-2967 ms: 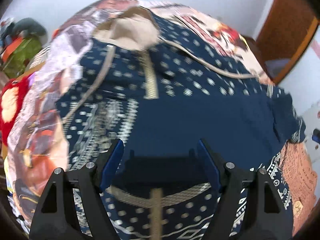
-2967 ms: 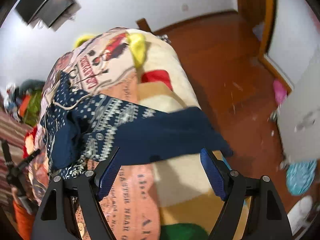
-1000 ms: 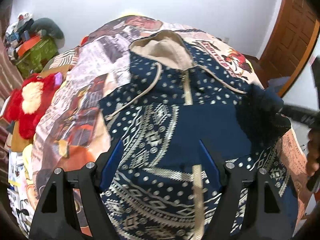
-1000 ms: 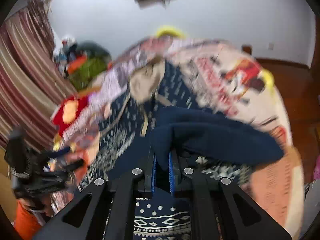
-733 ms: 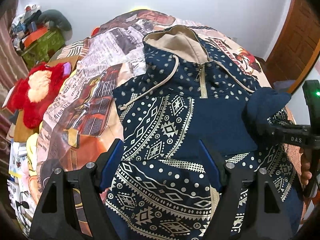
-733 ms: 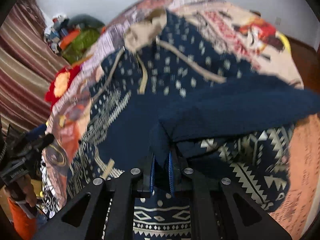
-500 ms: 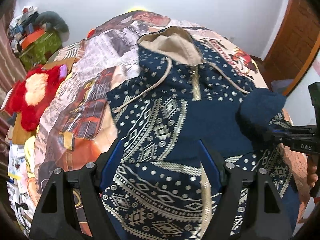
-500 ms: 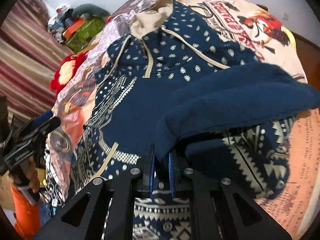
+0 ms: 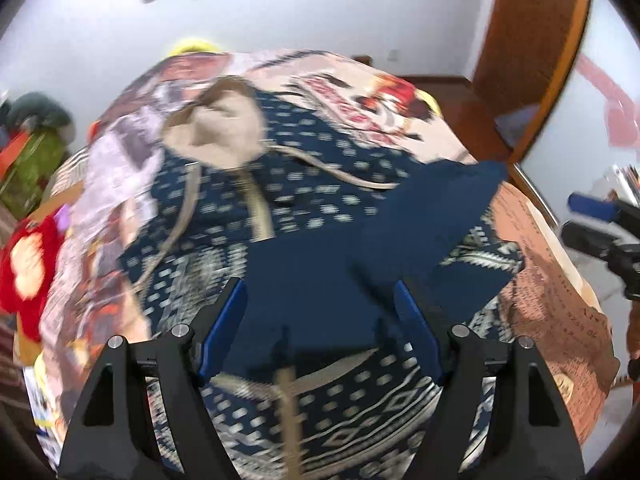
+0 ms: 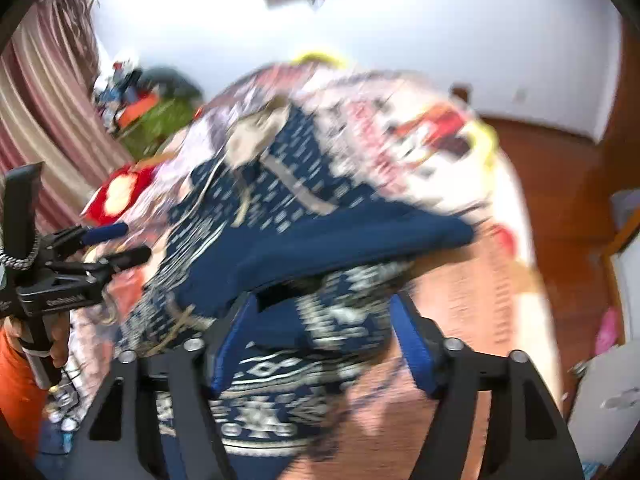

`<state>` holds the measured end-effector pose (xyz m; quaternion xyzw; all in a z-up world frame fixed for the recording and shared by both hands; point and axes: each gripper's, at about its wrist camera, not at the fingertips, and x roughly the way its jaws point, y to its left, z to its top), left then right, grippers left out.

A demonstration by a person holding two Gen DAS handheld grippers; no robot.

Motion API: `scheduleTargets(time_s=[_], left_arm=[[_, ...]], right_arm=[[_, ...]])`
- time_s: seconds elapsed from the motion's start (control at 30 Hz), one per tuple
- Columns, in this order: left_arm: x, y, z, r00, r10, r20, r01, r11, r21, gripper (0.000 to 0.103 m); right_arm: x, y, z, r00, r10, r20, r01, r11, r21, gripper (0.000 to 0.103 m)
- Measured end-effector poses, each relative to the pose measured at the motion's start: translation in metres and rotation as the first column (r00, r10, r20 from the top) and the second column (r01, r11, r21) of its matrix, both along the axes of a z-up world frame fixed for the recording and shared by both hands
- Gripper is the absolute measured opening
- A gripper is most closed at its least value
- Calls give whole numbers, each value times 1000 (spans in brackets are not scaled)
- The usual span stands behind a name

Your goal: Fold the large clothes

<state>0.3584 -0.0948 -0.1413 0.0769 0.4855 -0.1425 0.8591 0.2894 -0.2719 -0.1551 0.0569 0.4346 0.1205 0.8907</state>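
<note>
A navy patterned hoodie [image 9: 288, 208] with a beige hood [image 9: 216, 128] lies front up on the bed. Its plain navy sleeve [image 9: 400, 232] lies folded across the chest. My left gripper [image 9: 320, 320] is open and empty, just above the hoodie's lower front. My right gripper [image 10: 320, 320] is open and empty over the hoodie's side hem, with the folded sleeve [image 10: 340, 240] lying free just beyond it. The right gripper also shows at the right edge of the left wrist view [image 9: 600, 224]. The left gripper shows at the left of the right wrist view [image 10: 96, 252]. Both views are blurred.
The bed has a printed cover [image 9: 552, 280]. A red plush toy [image 9: 24, 264] lies at its left edge. Clutter [image 10: 152, 108] sits by a striped curtain [image 10: 48, 112]. Wooden floor [image 10: 560, 184] and a wooden door [image 9: 532, 48] are to the right.
My right gripper has opened and let go of the sleeve, which now lies across the hoodie's chest. The right gripper has pulled back to the right. The left gripper dropped closer to the hoodie.
</note>
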Motion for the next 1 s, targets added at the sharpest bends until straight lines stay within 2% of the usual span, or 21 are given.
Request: scheduleTargets(time_s=[0.17, 0.33, 0.53, 0.57, 0.63, 0.67, 0.73, 0.9, 1.0], left_arm=[[28, -75, -23, 992, -109, -66, 110, 994, 12, 75], [52, -139, -33, 977, -201, -65, 203, 979, 21, 75], [80, -181, -67, 971, -204, -129, 213, 975, 68, 74], [81, -183, -70, 971, -200, -130, 211, 975, 74, 71], [84, -182, -74, 974, -190, -127, 200, 977, 69, 54], [83, -179, -72, 974, -190, -123, 197, 979, 50, 51], [80, -172, -64, 976, -195, -101, 198, 980, 24, 36], [75, -147, -33, 982, -187, -36, 185, 982, -43, 20], [74, -123, -11, 990, -142, -11, 140, 985, -103, 16]], right_arm=[[-12, -39, 7, 996, -79, 41, 80, 997, -23, 72], [-22, -69, 0, 985, -148, 86, 155, 985, -77, 73], [-26, -89, -6, 965, -221, 143, 235, 969, -82, 74], [-26, -90, -7, 963, -225, 150, 240, 967, -87, 74], [-26, -89, -8, 960, -223, 166, 241, 966, -93, 74], [-26, -88, -9, 960, -220, 175, 239, 967, -93, 74], [-26, -84, -11, 960, -205, 189, 225, 970, -91, 75], [-27, -66, -15, 953, -160, 256, 192, 975, -107, 75], [-27, -51, -12, 955, -136, 265, 181, 972, -153, 78]])
